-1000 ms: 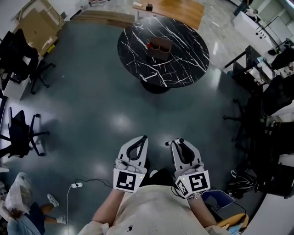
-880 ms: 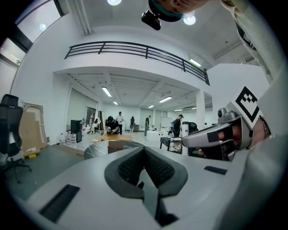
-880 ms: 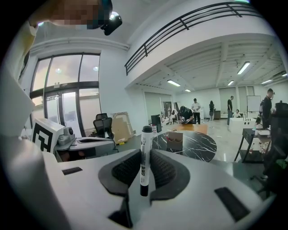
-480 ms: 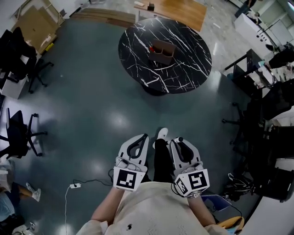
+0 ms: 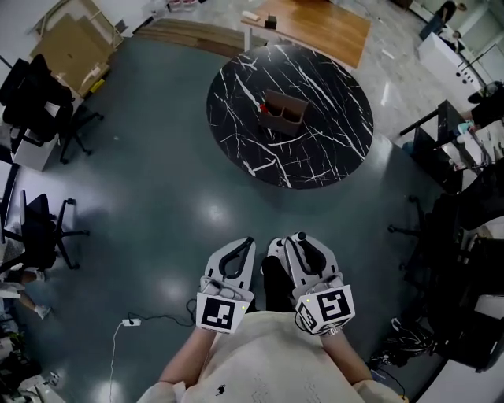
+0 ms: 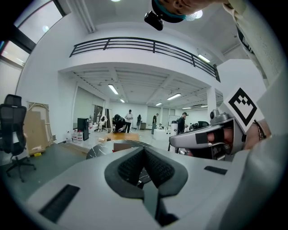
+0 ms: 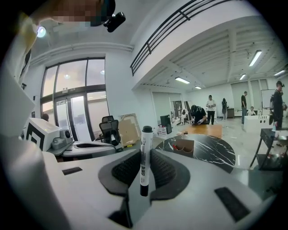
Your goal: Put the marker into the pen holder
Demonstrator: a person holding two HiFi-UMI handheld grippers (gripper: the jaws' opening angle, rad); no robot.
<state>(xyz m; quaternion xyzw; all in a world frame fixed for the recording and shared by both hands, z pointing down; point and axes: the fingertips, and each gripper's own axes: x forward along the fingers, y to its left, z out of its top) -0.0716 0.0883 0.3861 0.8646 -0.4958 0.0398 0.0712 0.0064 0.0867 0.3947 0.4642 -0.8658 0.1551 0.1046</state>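
Observation:
My right gripper (image 7: 143, 179) is shut on a white marker (image 7: 145, 158) with a black cap, which stands upright between the jaws. In the head view this right gripper (image 5: 298, 239) is held low in front of the person's body, with the left gripper (image 5: 245, 244) beside it. The left gripper (image 6: 145, 170) is shut with nothing in it. The brown pen holder (image 5: 282, 110) stands on a round black marble table (image 5: 331, 138) some way ahead across the floor, with a red item (image 5: 261, 105) at its left. It also shows as the pen holder (image 7: 184, 146) in the right gripper view.
Dark office chairs (image 5: 41, 230) stand at the left, and cardboard (image 5: 67, 43) leans beyond them. A wooden table (image 5: 319, 22) stands behind the round one. Desks and dark equipment (image 5: 465, 197) line the right side. A cable with a plug (image 5: 130, 319) lies on the floor. People stand far off.
The person has walked forward, so the round table sits lower and larger in the head view. Both grippers keep their pose, and the marker stays gripped.

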